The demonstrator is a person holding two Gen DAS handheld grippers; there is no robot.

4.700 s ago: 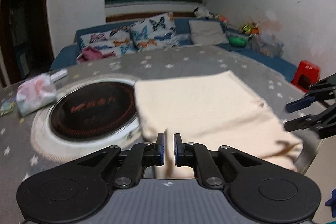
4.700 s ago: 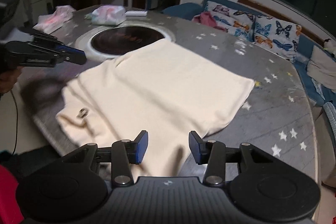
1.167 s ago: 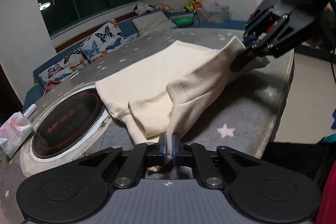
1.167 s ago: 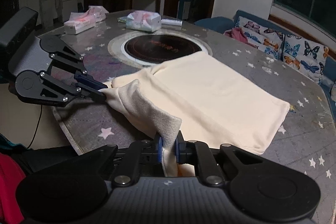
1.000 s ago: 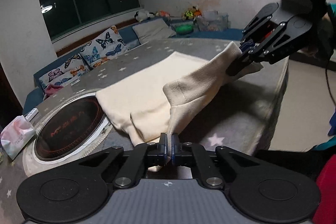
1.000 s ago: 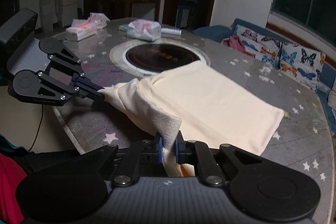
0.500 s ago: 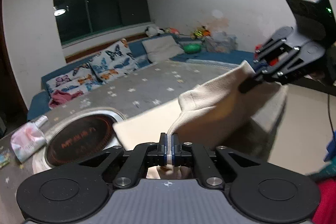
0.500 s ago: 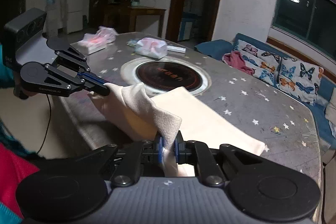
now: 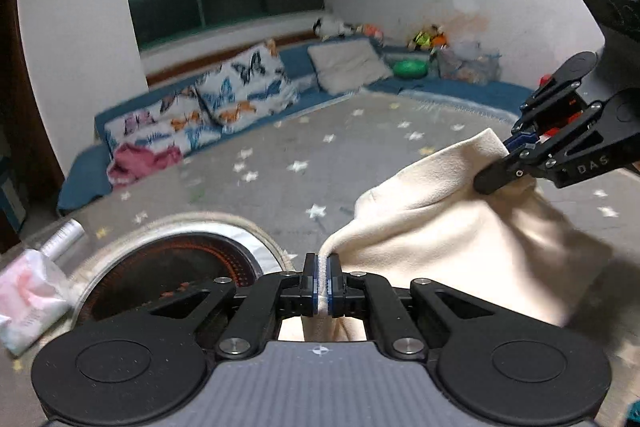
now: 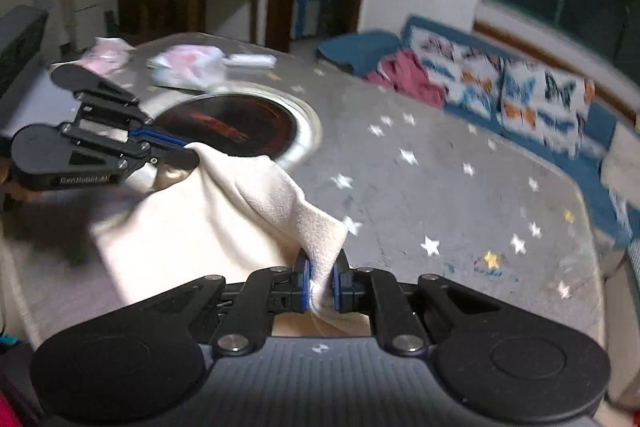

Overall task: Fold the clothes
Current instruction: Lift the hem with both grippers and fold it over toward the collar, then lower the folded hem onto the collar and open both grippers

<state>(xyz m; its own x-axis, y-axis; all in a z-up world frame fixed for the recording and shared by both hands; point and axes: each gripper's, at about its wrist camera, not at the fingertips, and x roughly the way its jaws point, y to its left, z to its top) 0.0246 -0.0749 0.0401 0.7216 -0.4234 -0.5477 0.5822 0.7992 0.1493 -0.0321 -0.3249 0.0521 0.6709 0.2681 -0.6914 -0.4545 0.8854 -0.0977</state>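
Observation:
A cream fleece garment (image 9: 460, 239) hangs lifted above the grey star-patterned table (image 9: 320, 155), stretched between my two grippers. My left gripper (image 9: 322, 281) is shut on one edge of it, the cloth pinched between the blue pads. In the same view the right gripper (image 9: 514, 157) clamps the other end at the right. In the right wrist view my right gripper (image 10: 320, 281) is shut on a corner of the cream garment (image 10: 224, 223), and the left gripper (image 10: 188, 147) holds the far corner at the left. The lower part of the cloth droops out of sight.
A round dark induction hob (image 9: 172, 267) is set into the table (image 10: 460, 187). Pink-white tissue packs (image 10: 188, 65) lie at its far side, one (image 9: 24, 303) at the left. A blue sofa with butterfly cushions (image 9: 224, 103) and a pink cloth (image 10: 404, 75) runs behind the table.
Both grippers, still shut on the garment, have lifted it off the table and carried it across; the table stretch where it lay flat now shows bare.

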